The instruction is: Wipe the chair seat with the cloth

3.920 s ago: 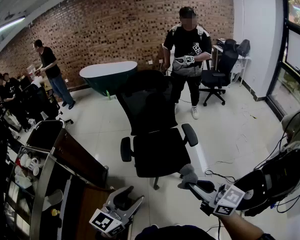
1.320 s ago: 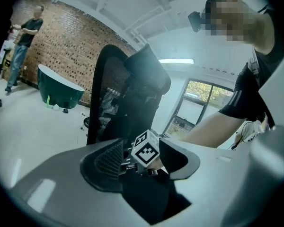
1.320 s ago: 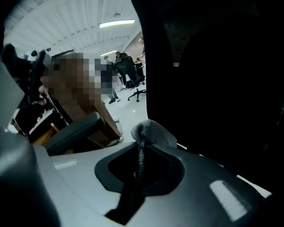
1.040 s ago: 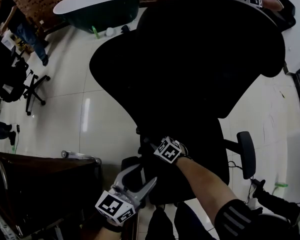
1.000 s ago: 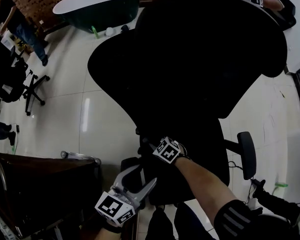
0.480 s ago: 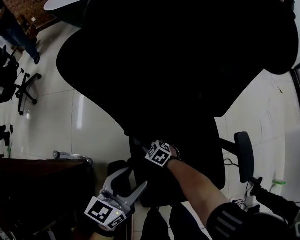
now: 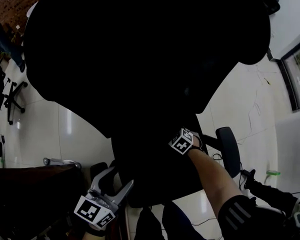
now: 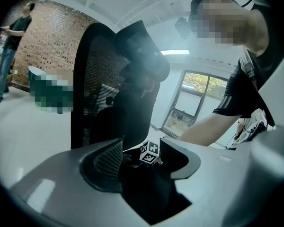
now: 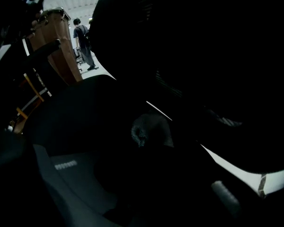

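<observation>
The black mesh-backed office chair point(image 7: 140, 49) fills most of the head view, its tall backrest looming over the black padded chair seat point(image 7: 157, 181). The right gripper point(image 9: 150, 143) reaches in over the right side of the seat, close to the black right armrest point(image 7: 227, 151), with its square-marker cube point(image 7: 184, 141) showing just below the backrest's lower edge. In the right gripper view the picture is very dark, but a bunched grey cloth point(image 9: 149, 129) sits at the tips of the jaws, which are closed on it, and it lies against the dark seat surface.

The left gripper point(image 7: 120, 176) hangs off the seat's front left corner. Its grey jaws stand wide apart with nothing gripped; the left gripper view looks between them across the seat to the other gripper's marker cube point(image 8: 150, 153) and the person's bare forearm point(image 8: 203, 126).

A dark wooden cabinet point(image 7: 30, 194) stands to the left of the chair on the glossy white tiled floor point(image 7: 240, 99).
</observation>
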A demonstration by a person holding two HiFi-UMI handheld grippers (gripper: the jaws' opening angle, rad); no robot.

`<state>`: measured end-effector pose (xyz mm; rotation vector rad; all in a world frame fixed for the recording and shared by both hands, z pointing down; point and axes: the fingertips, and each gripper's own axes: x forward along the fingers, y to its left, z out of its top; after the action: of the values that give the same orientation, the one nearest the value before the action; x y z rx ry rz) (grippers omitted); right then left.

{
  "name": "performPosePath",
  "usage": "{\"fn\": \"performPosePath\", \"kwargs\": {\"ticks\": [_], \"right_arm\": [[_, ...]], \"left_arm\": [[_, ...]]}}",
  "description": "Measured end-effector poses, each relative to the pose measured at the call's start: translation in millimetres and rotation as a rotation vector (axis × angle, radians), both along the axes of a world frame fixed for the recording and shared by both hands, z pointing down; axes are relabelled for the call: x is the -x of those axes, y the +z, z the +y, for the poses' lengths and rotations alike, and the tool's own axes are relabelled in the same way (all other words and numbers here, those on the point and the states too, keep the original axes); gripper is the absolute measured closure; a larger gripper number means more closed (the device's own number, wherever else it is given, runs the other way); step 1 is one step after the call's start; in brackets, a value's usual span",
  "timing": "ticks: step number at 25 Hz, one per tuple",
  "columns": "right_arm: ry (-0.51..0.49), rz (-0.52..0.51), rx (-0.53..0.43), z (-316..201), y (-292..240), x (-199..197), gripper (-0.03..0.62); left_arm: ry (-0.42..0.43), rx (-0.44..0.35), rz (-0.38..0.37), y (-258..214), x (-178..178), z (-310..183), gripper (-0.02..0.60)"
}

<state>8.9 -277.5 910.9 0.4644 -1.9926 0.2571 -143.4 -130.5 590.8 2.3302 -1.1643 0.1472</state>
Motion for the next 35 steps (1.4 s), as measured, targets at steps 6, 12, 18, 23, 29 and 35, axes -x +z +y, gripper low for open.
{"fn": "performPosePath", "kwargs": {"ticks": [6, 12, 18, 23, 29, 35], "right_arm": [[0.117, 0.057, -0.043, -29, -12, -64, 0.571], [0.200, 0.023, -0.077, -34, -29, -63, 0.571], [0.026, -0.209, 0.010, 34, -54, 92, 0.571], [-0.106, -0.295, 0.103, 104, -53, 202, 0.571], [-0.147, -0.201, 0.143, 131, -20, 199, 0.571], [-0.033, -0.030, 0.104, 91, 3, 79, 0.571]], "left_arm": [[0.038, 0.000, -0.002, -2, -17, 0, 0.314], [0.032, -0.007, -0.003, -9, -15, 6, 0.314], [0.011, -0.003, -0.015, -10, -2, 20, 0.315], [-0.017, 0.002, -0.029, -7, 10, 28, 0.314], [-0.025, 0.015, -0.030, -2, 18, 35, 0.314], [-0.025, 0.018, -0.027, 4, 20, 38, 0.314]]}}
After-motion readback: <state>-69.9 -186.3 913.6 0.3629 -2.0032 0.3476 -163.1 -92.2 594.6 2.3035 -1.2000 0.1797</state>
